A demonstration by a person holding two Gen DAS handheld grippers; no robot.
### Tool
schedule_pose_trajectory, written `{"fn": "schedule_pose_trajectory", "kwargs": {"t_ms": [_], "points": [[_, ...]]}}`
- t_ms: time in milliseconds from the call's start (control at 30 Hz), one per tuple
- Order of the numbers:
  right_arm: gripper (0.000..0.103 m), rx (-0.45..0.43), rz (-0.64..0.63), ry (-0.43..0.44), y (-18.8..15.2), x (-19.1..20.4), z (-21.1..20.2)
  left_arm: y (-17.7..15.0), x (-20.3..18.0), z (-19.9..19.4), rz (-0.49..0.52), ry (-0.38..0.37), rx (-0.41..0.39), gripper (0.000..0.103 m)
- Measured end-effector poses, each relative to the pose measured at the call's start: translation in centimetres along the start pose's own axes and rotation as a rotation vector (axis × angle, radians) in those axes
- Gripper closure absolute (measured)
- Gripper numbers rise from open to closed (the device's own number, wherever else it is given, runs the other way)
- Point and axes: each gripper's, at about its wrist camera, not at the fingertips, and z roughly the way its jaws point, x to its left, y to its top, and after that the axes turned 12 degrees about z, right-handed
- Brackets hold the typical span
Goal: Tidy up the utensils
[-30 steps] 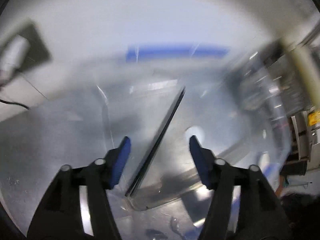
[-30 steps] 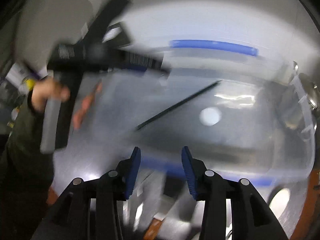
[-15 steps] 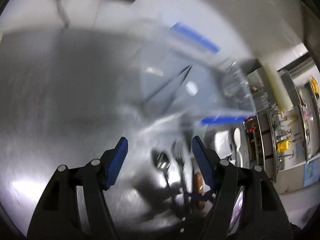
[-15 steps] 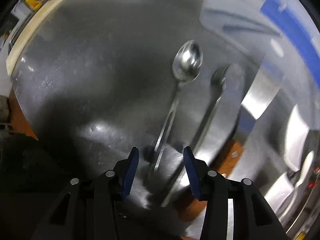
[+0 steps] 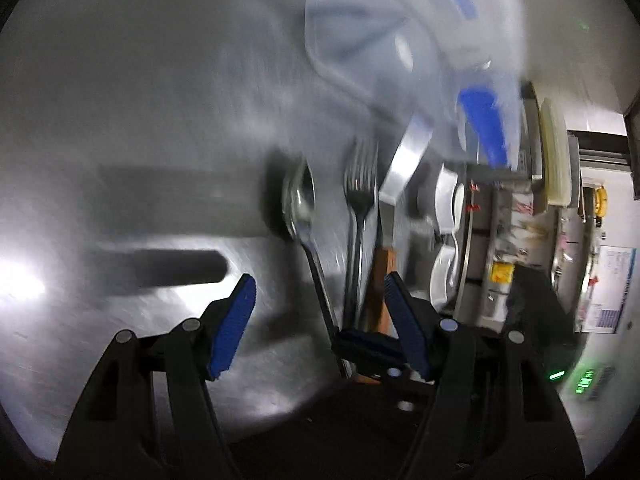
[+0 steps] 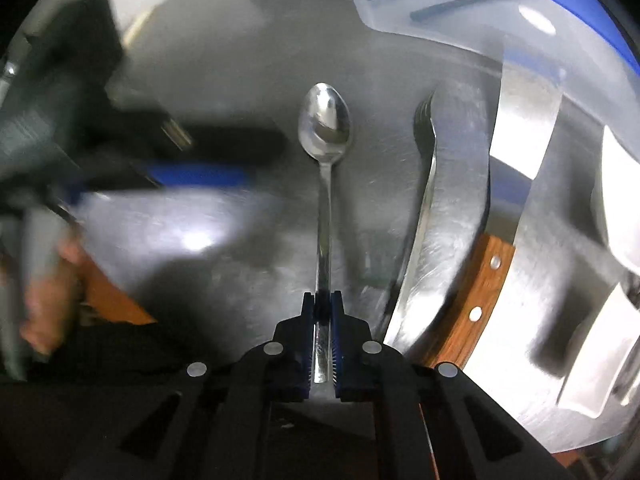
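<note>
A metal spoon point(image 6: 325, 128) lies on the steel counter, bowl pointing away. My right gripper point(image 6: 322, 300) is shut on the end of its handle. A fork point(image 6: 425, 152) lies to its right, then a knife with a wooden handle point(image 6: 486, 280). The clear bin with a blue rim point(image 6: 500, 20) holds black chopsticks at the upper right. In the left wrist view the spoon point(image 5: 300, 204), fork point(image 5: 360, 196) and knife point(image 5: 404, 156) lie side by side ahead. My left gripper point(image 5: 318, 304) is open and empty above their handles. The right gripper's blue pads point(image 5: 372, 346) show there on the spoon handle.
The clear bin point(image 5: 380, 40) stands beyond the utensils in the left wrist view. White dishes point(image 5: 448, 216) and shelving are at the right. The other gripper and hand point(image 6: 48, 240) blur at the left of the right wrist view. The steel counter point(image 5: 140, 100) spreads left.
Both grippers swung away from the bin down to the utensils on the counter. My right gripper moved onto the spoon handle and shut on it. The left stayed open.
</note>
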Motion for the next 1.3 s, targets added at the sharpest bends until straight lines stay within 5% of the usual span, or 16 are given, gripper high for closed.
{"fn": "schedule_pose_trajectory", "kwargs": {"t_ms": [100,233,267,333,367,467,533,633,867,1033,1067,1133,1300], "points": [[0.102,0.020,0.012,0.060,0.1,-0.9,-0.7,-0.5,-0.3,2.1,-0.030,-0.042,0.054,0.039],[0.097,-0.020,-0.026,-0.070,0.6,-1.1,-0.2,-1.0,-0.6,2.5,-0.040,-0.012,0.038,0.040],[0.091,-0.021,-0.027,-0.063,0.6,-1.1,0.0,-0.9,-0.8,2.1,-0.039,0.007,0.011,0.040],[0.063,-0.038,-0.053,-0.062,-0.5,-0.4,0.6,-0.7,-0.7,0.5,-0.043,0.037,-0.043,0.039],[0.062,-0.045,-0.092,-0.085,-0.9,0.4,1.1,-0.6,-0.6,-0.2,-0.047,0.047,-0.064,0.039],[0.063,-0.042,-0.196,-0.217,-1.5,2.2,3.1,-0.2,-0.2,-2.0,-0.062,0.062,-0.111,0.039],[0.089,-0.038,-0.234,-0.264,-2.3,3.5,3.8,-0.1,0.2,-2.6,-0.074,0.060,-0.124,0.039],[0.092,-0.017,-0.186,-0.224,-2.1,2.6,3.8,0.0,0.8,-2.8,-0.090,0.043,-0.120,0.039],[0.102,0.088,0.004,0.046,-0.6,-1.8,2.5,-0.6,0.3,-0.3,-0.095,-0.022,-0.029,0.039],[0.098,0.012,-0.044,-0.080,0.5,-2.7,2.0,-0.9,0.1,0.5,-0.109,-0.006,-0.011,0.039],[0.094,0.000,-0.047,-0.076,0.5,-2.5,2.1,-0.8,0.2,0.0,-0.112,0.007,-0.033,0.039],[0.070,-0.025,-0.071,-0.074,0.4,-2.0,2.0,-0.4,0.3,-1.0,-0.104,0.051,-0.073,0.039],[0.065,-0.018,-0.129,-0.088,-1.2,0.7,2.1,1.1,-0.9,-1.4,0.014,0.276,-0.138,0.040]]}}
